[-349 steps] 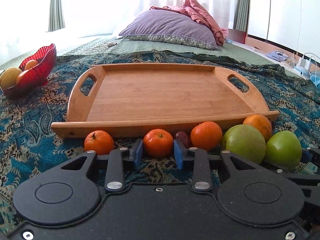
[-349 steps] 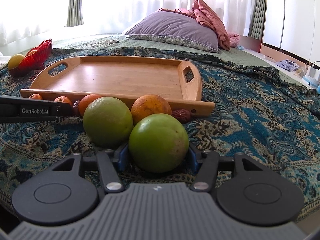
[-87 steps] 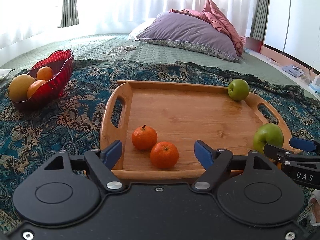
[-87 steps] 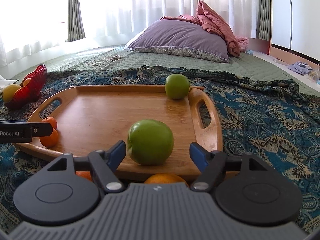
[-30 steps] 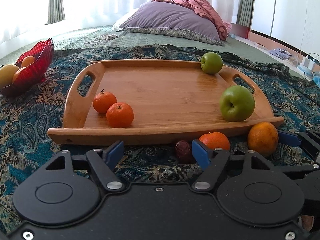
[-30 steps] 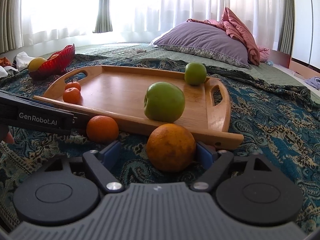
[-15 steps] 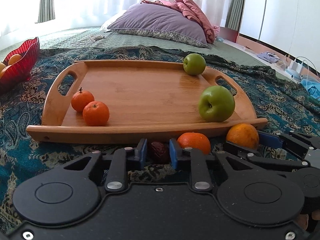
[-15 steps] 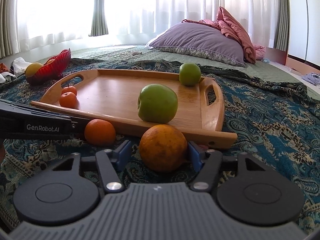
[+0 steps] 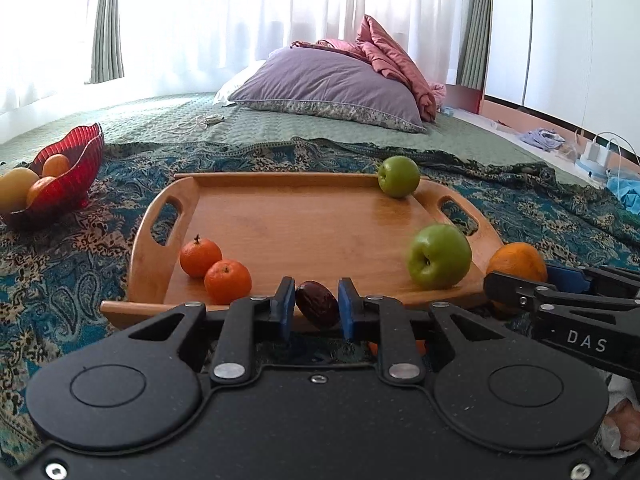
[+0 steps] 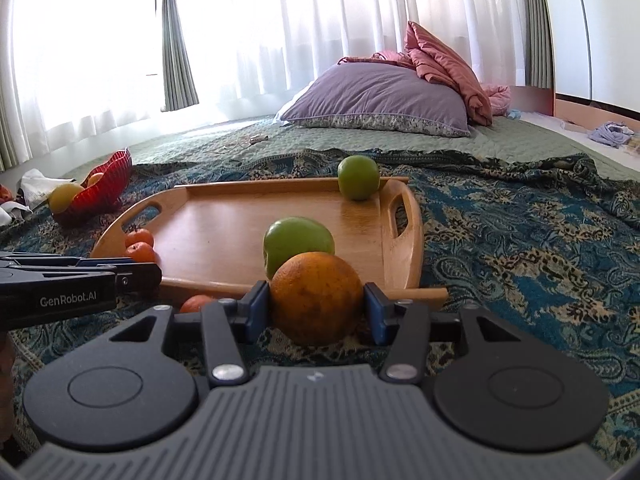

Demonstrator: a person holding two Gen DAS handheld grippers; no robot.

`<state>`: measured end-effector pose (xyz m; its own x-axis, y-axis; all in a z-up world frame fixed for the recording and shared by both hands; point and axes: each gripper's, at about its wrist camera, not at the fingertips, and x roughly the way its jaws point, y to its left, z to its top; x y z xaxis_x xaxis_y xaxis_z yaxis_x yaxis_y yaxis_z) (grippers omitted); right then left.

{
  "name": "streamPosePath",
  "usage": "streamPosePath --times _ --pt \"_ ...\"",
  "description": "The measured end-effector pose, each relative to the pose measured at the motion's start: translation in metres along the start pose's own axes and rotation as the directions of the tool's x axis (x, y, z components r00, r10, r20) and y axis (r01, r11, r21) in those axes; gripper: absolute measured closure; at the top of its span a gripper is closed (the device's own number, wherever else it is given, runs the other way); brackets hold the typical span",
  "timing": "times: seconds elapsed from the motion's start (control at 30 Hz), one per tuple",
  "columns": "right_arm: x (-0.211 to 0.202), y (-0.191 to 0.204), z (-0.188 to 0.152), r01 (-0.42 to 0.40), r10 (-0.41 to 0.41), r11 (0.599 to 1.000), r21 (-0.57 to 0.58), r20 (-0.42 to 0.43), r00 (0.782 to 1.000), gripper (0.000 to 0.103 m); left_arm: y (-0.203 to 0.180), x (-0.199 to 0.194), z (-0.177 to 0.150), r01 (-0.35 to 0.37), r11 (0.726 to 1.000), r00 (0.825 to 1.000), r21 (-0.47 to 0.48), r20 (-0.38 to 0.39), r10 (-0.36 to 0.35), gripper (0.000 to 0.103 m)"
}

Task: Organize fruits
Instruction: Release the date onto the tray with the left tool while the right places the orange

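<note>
A wooden tray point(image 9: 304, 232) lies on the patterned bedspread. It holds two tangerines point(image 9: 216, 268) near its left handle and two green apples, one at the far right corner point(image 9: 399, 176) and one at the near right point(image 9: 439, 256). My left gripper point(image 9: 316, 306) is shut on a dark red date point(image 9: 316, 303), lifted at the tray's near edge. My right gripper point(image 10: 316, 306) is shut on a large orange point(image 10: 316, 296), raised just in front of the tray point(image 10: 224, 236). One tangerine point(image 10: 194, 303) lies on the bedspread below.
A red glass bowl point(image 9: 66, 184) with fruit stands at the far left. A purple pillow point(image 9: 324, 88) and pink blanket lie at the back. The right gripper's body point(image 9: 568, 312) crosses the lower right of the left wrist view.
Both grippers have risen from the bedspread with their fruit, the left with the date, the right with the orange, which it closed on. Both now look down onto the tray.
</note>
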<state>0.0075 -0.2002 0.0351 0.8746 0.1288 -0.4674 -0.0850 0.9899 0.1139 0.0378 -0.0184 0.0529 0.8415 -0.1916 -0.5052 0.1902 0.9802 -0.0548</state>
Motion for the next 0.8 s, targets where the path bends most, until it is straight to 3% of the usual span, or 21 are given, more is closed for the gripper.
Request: streamPosePath --times 0.23,0.5,0.8 --pt "0.005 -0.011 0.037 0.024 -0.025 0.999 0.034 0.04 0.999 0.049 0.035 0.021 0.039 -0.022 0.998 1.0 -0.056 -0.004 0.022 0.081" --pt "0.06 -0.026 0.071 0.016 -0.009 0.996 0.086 -0.082 0.997 0.049 0.082 0.066 0.065 -0.067 0.985 0.995 -0.159 -0.086 0.054 0.081" --pt "0.115 -0.034 0.083 -0.001 0.033 0.989 0.145 -0.216 0.976 0.049 0.101 0.106 0.07 -0.113 0.98 0.98 -0.162 -0.183 0.083 0.081"
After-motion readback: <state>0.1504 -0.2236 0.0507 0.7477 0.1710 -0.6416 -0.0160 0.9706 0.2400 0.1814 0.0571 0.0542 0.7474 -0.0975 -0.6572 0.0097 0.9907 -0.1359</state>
